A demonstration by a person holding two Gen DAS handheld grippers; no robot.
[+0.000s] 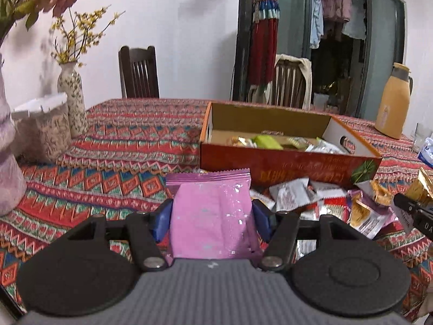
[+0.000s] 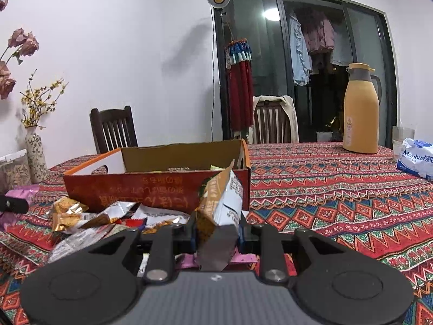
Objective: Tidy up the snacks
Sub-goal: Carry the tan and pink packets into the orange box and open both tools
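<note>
Step in hand: packets lifted for boxing. Left gripper (image 1: 212,216) clamps a pink packet (image 1: 212,214), right gripper (image 2: 216,230) nips a gold packet (image 2: 220,203); both sit short of the box (image 1: 284,162). Next: carry over its near wall, then release inside

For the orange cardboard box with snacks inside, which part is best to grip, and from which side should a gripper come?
Probably grip the orange cardboard box at its white end wall with the oval handle cut-out, coming from that short end. The long walls are too far apart for the jaws, and the cut-out gives a thin edge to pinch. Both grippers are occupied: the left gripper holds a pink packet, the right gripper a gold-and-white packet.
</note>
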